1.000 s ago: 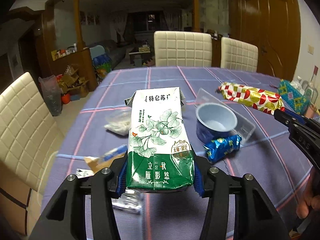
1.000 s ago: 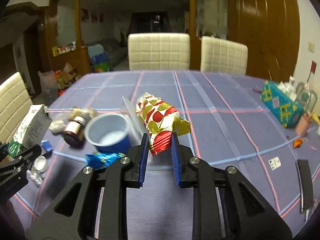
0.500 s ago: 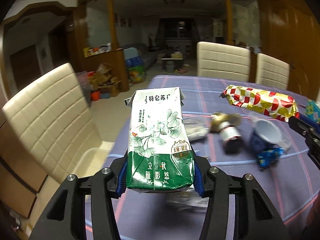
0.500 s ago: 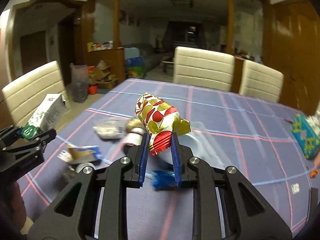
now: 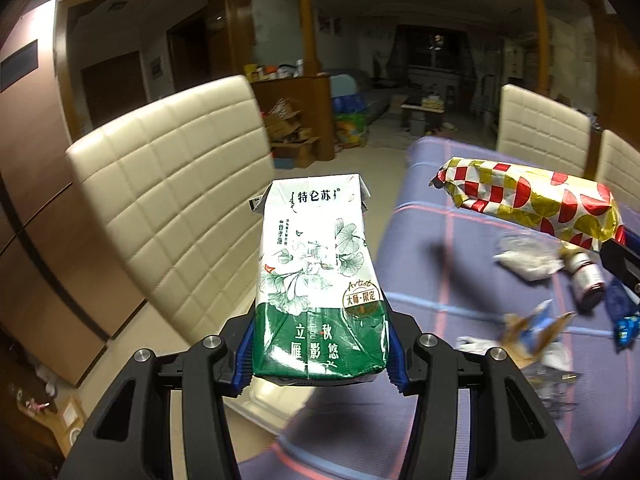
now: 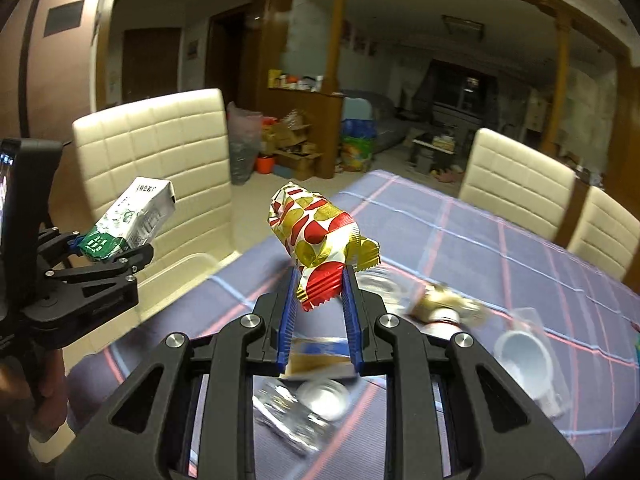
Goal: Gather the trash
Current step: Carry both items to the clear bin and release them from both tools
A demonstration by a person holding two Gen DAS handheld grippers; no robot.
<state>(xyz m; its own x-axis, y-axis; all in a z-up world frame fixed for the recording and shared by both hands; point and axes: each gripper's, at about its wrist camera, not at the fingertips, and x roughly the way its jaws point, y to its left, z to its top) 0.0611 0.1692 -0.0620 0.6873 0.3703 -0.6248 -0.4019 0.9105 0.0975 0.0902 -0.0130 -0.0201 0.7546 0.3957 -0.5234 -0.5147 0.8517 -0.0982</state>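
Note:
My left gripper (image 5: pixel 318 354) is shut on a green and white milk carton (image 5: pixel 318 272), held upright in the air over the table's left edge; it also shows in the right wrist view (image 6: pixel 128 220). My right gripper (image 6: pixel 320 300) is shut on a red and gold snack wrapper (image 6: pixel 316 236), held above the table; the wrapper also shows in the left wrist view (image 5: pixel 532 200). More trash lies on the purple checked tablecloth (image 6: pixel 500 240): a small brown bottle (image 5: pixel 586 280), crumpled clear plastic (image 5: pixel 524 260), torn packaging (image 5: pixel 532 330).
A cream padded chair (image 5: pixel 176 208) stands close at the table's left side. Two more cream chairs (image 6: pixel 516 184) stand at the far side. A blue cup (image 6: pixel 524 360) and a blue wrapper (image 5: pixel 624 320) lie on the table. Boxes and bags (image 6: pixel 296 148) sit on the floor behind.
Both grippers have swung left with their loads. The cream chair now fills the left of both views, and the table trash has slid to the right.

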